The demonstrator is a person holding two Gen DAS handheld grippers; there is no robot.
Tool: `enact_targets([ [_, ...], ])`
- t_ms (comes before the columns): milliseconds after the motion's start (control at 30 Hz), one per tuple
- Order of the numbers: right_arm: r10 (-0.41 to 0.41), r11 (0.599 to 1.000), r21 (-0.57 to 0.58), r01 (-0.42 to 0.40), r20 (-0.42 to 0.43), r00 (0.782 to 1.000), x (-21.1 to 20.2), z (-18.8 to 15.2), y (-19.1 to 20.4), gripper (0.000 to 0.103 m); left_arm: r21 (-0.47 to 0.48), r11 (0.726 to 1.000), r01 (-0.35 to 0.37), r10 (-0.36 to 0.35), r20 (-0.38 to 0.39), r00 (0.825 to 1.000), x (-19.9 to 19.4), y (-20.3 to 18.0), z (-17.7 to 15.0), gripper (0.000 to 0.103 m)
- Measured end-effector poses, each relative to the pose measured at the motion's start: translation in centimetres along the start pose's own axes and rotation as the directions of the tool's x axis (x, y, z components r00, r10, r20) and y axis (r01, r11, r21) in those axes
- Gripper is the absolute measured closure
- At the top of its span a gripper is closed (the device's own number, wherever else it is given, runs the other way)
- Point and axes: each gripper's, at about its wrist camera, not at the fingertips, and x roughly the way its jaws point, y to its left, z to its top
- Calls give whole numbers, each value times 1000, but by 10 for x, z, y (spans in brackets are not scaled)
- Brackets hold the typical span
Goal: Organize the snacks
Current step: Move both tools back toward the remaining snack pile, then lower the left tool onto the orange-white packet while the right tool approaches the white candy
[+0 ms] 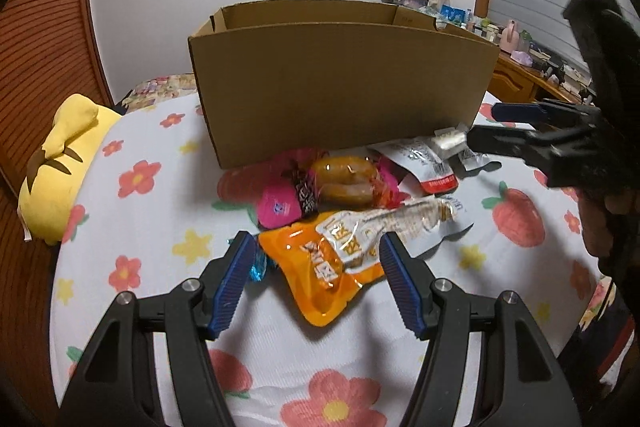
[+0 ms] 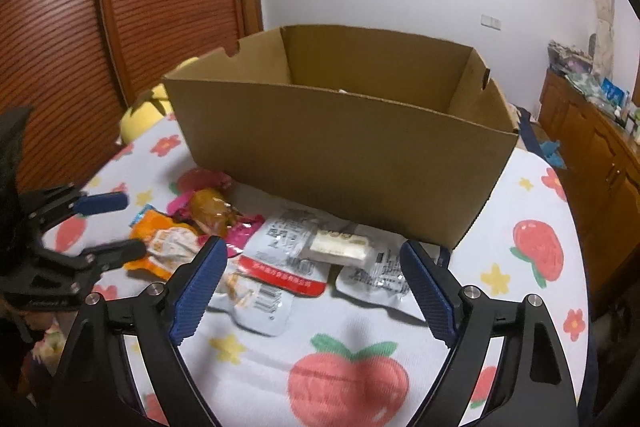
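Note:
A heap of snack packets lies on a flowered bedsheet (image 1: 160,211) in front of an open cardboard box (image 1: 340,87) (image 2: 340,147). My left gripper (image 1: 318,267) is open, low over an orange packet (image 1: 320,279) that lies between its blue pads without being pressed. Behind it lie a pink packet (image 1: 280,207) and a brown snack in clear wrap (image 1: 344,179). My right gripper (image 2: 314,287) is open over a silver packet with a red band (image 2: 284,259), a small cream packet (image 2: 340,247) and another silver packet (image 2: 376,275). Each gripper shows in the other's view: the right gripper (image 1: 492,127), the left gripper (image 2: 128,225).
A yellow plush pillow (image 1: 60,163) lies at the bed's left edge. A louvred wooden door (image 2: 80,47) stands behind it. A wooden cabinet (image 2: 592,155) with clutter on top runs along the right. A small blue-wrapped sweet (image 1: 258,267) lies beside the orange packet.

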Motion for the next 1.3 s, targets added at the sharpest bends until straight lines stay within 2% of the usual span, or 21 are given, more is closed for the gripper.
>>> enact_targets([
  [367, -40, 999, 31, 41, -53, 998, 36, -1, -15, 14, -21, 1000, 6, -6, 3, 1000, 4, 1, -10, 38],
  [700, -70, 997, 23, 72, -78, 994, 50, -7, -19, 21, -19, 1000, 15, -15, 22, 1000, -4, -4, -7, 38],
  [900, -71, 997, 12, 72, -72, 995, 46, -8, -17, 36, -1, 1000, 17, -16, 41, 999, -8, -10, -2, 38],
  [933, -65, 998, 9, 66, -69, 995, 44, -9, -16, 42, 3, 1000, 21, -21, 41, 999, -8, -11, -2, 38],
  [1033, -82, 997, -4, 82, -65, 995, 41, -11, -13, 51, 16, 1000, 21, -21, 34, 999, -6, -14, 0, 38],
  [1167, -63, 998, 15, 64, -66, 996, 34, -14, -16, 54, 28, 999, 25, -26, 23, 999, -2, -18, 1, 38],
  [1233, -60, 998, 11, 61, -69, 996, 31, -18, -15, 61, 38, 999, 31, -32, 16, 999, 0, -22, 2, 38],
  [1300, -59, 998, 10, 60, -66, 996, 27, -23, -15, 62, 61, 997, 39, -39, 10, 999, 3, -27, 3, 38],
])
